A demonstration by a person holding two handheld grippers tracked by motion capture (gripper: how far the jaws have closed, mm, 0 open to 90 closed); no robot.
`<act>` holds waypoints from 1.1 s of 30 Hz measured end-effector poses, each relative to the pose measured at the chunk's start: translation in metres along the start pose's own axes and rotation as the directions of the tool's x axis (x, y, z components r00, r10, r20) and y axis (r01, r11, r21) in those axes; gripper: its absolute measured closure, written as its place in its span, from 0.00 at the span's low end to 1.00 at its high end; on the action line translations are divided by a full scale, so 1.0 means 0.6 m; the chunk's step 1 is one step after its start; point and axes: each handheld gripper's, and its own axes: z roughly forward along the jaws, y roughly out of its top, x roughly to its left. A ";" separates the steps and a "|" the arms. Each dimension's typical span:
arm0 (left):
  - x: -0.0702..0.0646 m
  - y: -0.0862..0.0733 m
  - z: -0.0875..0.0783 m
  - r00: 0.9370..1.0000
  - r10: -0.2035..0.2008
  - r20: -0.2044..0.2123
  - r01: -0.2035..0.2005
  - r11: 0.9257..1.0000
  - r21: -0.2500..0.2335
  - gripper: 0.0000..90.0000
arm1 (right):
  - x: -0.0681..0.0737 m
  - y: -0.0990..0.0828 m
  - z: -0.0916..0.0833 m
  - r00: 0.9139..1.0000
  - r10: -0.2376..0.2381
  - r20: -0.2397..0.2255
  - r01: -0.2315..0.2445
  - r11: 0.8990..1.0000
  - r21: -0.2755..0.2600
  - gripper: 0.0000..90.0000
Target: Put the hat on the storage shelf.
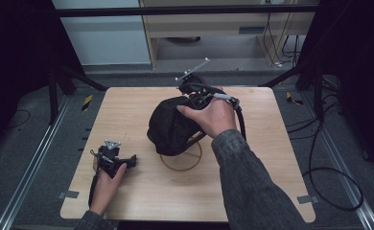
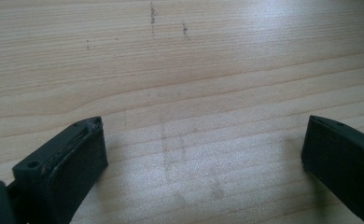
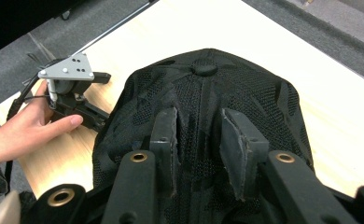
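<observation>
A black mesh cap sits on a thin wooden ring stand near the middle of the light wooden table. My right gripper reaches onto the cap's far side from the right. In the right gripper view its jaws stand a little apart over the cap's crown, with flat fabric showing between the pads and no pinch. My left gripper rests at the table's front left, held in a hand. Its jaws stand wide open over bare wood.
The table's edges drop to a grey floor on all sides. Black cables lie on the floor at the right. Dark frame legs stand at both back corners. The left gripper and its hand lie just left of the cap.
</observation>
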 end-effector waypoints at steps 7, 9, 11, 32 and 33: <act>0.000 0.000 0.000 1.000 0.000 0.000 0.000 1.000 0.000 0.00 | 0.000 -0.001 -0.006 1.000 0.005 0.001 -0.005 1.000 -0.010 0.70; 0.000 0.000 0.000 1.000 0.000 0.000 0.000 1.000 0.000 0.00 | -0.001 -0.002 -0.010 1.000 0.005 -0.002 -0.005 1.000 -0.015 0.68; 0.000 0.000 0.000 1.000 0.003 0.001 -0.003 1.000 0.002 0.00 | -0.001 -0.004 -0.014 1.000 0.006 -0.001 -0.006 1.000 -0.019 0.66; 0.000 0.000 0.000 1.000 0.000 0.000 0.000 1.000 0.000 0.00 | -0.011 -0.032 -0.061 1.000 0.020 0.012 -0.019 0.996 -0.089 0.30; 0.000 0.000 0.000 1.000 0.000 0.000 0.000 1.000 0.000 0.00 | -0.012 -0.033 -0.064 1.000 0.022 0.016 -0.021 0.995 -0.096 0.29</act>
